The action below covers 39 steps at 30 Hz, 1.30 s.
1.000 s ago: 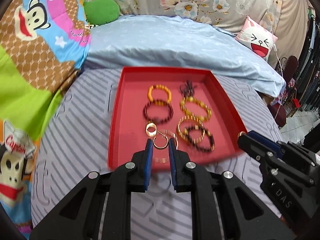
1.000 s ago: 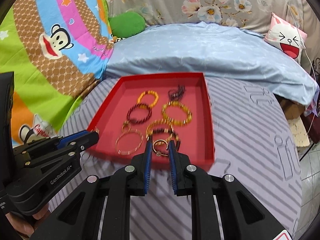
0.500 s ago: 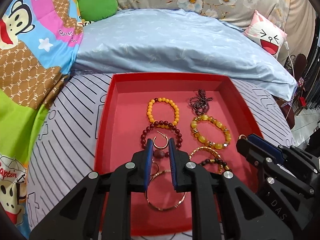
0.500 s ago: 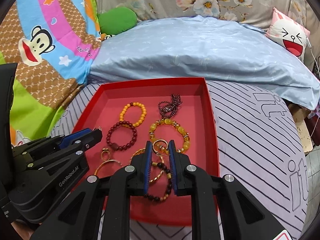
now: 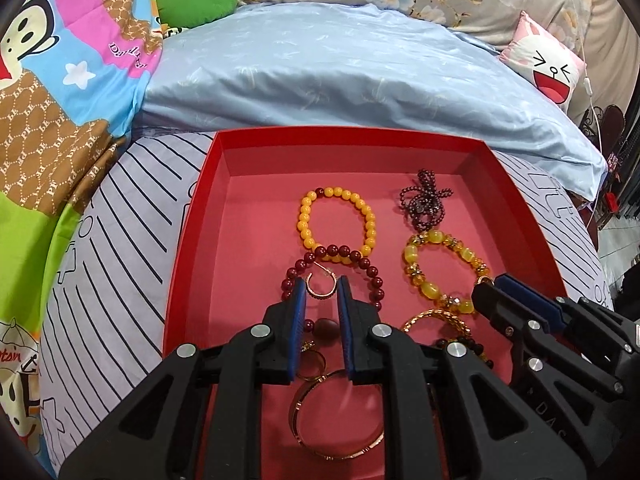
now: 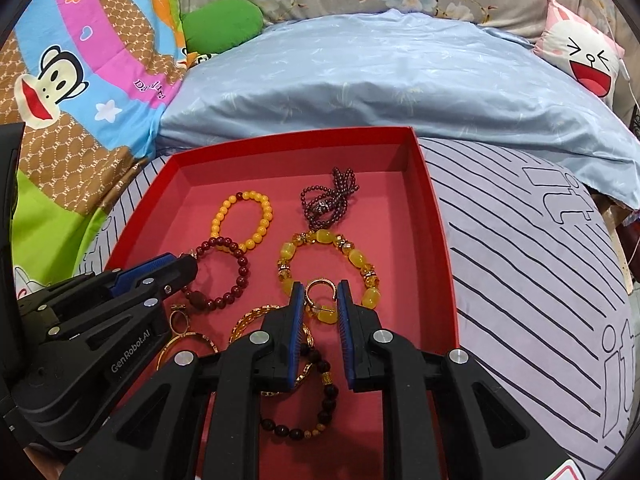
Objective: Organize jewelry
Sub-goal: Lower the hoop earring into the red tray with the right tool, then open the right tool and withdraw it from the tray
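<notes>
Grippers, left (image 5: 322, 286) and right (image 6: 319, 288), tilt down over red tray (image 5: 192, 240), jaws each pinching a gold earring.

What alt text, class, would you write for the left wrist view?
The left hand-held gripper pinches a small gold hoop earring above a shallow red cardboard tray holding beaded bracelets and a thin gold bangle. The right hand-held gripper reaches in from the right; the tray sits on striped bedding.

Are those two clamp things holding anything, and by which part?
Yes. Each tool pinches a small gold hoop earring by its sides: left tool holds one, right tool another.
</notes>
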Each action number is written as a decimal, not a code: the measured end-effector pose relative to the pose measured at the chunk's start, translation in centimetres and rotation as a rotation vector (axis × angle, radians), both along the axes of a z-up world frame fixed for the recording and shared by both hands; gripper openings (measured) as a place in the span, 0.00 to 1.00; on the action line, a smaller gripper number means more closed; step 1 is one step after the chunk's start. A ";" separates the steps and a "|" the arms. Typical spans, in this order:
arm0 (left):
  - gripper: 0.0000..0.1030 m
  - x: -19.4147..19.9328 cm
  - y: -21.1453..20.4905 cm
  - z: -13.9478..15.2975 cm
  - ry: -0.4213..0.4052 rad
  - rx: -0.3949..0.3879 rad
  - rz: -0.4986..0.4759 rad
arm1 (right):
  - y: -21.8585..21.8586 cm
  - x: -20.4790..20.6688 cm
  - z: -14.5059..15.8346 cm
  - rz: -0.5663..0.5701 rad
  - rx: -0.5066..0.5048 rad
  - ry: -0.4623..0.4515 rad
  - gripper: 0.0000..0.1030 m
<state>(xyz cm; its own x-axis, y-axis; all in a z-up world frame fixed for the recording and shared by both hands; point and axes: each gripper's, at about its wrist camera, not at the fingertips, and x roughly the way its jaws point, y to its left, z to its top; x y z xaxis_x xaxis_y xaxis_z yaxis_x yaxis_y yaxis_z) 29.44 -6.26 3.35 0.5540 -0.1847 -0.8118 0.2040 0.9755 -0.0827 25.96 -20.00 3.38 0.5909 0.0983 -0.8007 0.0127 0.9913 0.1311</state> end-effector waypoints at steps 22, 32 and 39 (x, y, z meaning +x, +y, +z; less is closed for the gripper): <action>0.35 -0.2 -0.1 0.4 -0.015 0.022 0.025 | 0.9 -0.5 0.4 -0.002 -0.028 -0.017 0.21; 0.44 -2.6 0.2 2.4 -0.058 0.040 0.047 | 0.7 -2.9 2.4 -0.026 -0.015 -0.050 0.29; 0.50 -5.3 0.5 3.4 -0.068 0.040 0.048 | 0.9 -5.8 3.7 -0.035 -0.026 -0.075 0.29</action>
<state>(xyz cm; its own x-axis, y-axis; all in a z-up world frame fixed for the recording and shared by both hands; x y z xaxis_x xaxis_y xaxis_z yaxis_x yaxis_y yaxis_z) 24.11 -5.74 6.77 0.6152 -0.1250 -0.7784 0.1609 0.9865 -0.0313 20.17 -19.08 7.05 0.6517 0.0564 -0.7564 0.0383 0.9935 0.1071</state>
